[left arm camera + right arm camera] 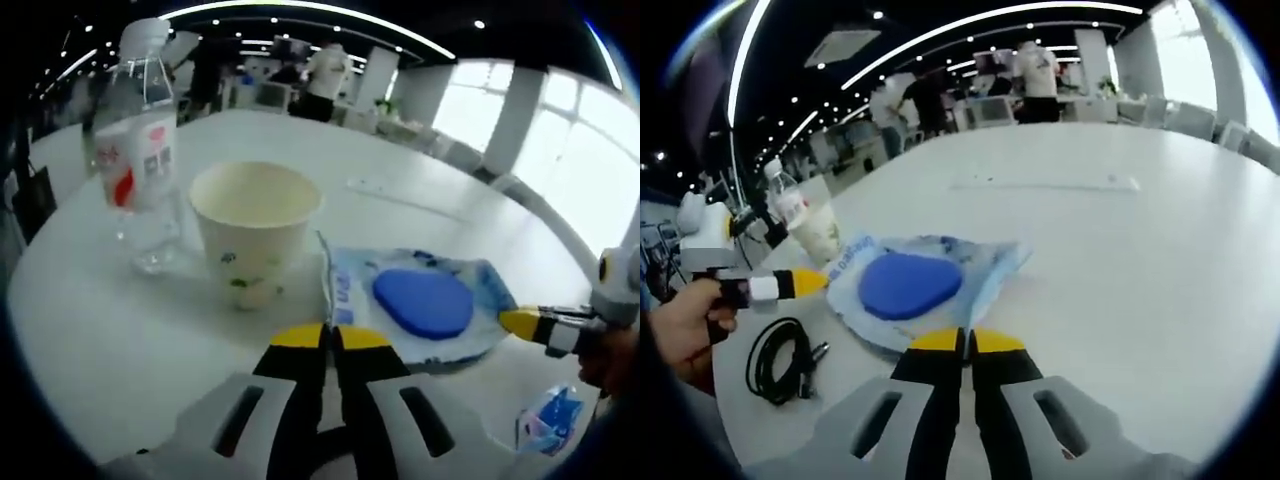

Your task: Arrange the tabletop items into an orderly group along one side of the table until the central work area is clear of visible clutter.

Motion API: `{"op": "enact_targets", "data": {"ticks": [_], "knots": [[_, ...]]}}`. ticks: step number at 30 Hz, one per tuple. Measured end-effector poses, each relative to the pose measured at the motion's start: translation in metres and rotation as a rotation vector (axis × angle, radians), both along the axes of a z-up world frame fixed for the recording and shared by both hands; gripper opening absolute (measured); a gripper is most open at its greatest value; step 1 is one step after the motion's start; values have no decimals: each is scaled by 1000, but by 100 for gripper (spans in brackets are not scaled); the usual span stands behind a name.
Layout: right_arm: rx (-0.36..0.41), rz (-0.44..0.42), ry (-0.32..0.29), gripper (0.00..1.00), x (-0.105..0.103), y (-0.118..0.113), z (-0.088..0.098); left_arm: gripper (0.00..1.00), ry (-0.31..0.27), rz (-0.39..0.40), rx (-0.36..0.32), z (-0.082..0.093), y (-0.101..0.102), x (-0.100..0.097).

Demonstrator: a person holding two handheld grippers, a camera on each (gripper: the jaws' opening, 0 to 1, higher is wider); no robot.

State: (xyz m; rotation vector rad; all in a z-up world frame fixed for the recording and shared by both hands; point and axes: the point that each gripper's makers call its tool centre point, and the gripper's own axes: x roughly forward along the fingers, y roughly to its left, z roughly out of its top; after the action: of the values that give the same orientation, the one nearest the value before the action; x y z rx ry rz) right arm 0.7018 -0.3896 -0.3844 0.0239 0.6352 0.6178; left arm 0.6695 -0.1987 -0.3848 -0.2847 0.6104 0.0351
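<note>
Left claw (pixel 331 338), jaws together, pinches the blue packet (pixel 420 300) at its near edge, right of the paper cup (pixel 255 230) on the white counter (pixel 90 320); right claw (pixel 967 342), jaws together, grips the packet's opposite edge.

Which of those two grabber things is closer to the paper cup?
The left gripper. Its jaws sit at the blue packet's edge, right beside the paper cup. The right gripper is on the packet's far side from the cup.

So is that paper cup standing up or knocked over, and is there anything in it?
Upright and apparently empty: the paper cup stands on its base on the table, mouth up, with bare inside wall showing; its bottom is hidden.
</note>
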Motion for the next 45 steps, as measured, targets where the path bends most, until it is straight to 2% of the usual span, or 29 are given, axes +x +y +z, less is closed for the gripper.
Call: {"op": "enact_targets", "data": {"ticks": [11,14,18,19,22,24,26,28,33,38,41,43,45], "knots": [[3,-16,11,7,2,-3,-3,3,-1,10,3,0,1,-1],[13,-25,16,9,1,-5,-1,6,-15,7,37,3,2,-4],[87,-61,-17,25,6,-6,12,18,-14,25,29,5,6,-8],[99,-65,-23,31,7,-6,16,19,-18,23,32,7,6,-10],[110,-62,-54,40,7,-7,27,21,-30,10,35,14,5,-11],[126,-54,-74,45,7,-7,35,24,-47,-1,37,20,3,-11],[134,-57,-84,55,7,-8,41,27,-66,-30,43,27,-1,-12],[140,-52,-94,63,3,-9,48,33,-87,-62,51,34,-6,-13],[143,-32,-68,72,-11,-11,52,40,-118,-101,68,48,-14,-21],[152,-11,-69,79,-26,-13,62,48,-141,-142,73,61,-21,-29],[139,4,-79,83,-36,-15,69,54,-175,-186,79,72,-28,-34],[140,9,-79,85,-41,-15,72,55,-165,-216,60,73,-33,-38],[156,11,-75,87,-48,-15,76,60,-162,-226,53,75,-35,-42]]}}
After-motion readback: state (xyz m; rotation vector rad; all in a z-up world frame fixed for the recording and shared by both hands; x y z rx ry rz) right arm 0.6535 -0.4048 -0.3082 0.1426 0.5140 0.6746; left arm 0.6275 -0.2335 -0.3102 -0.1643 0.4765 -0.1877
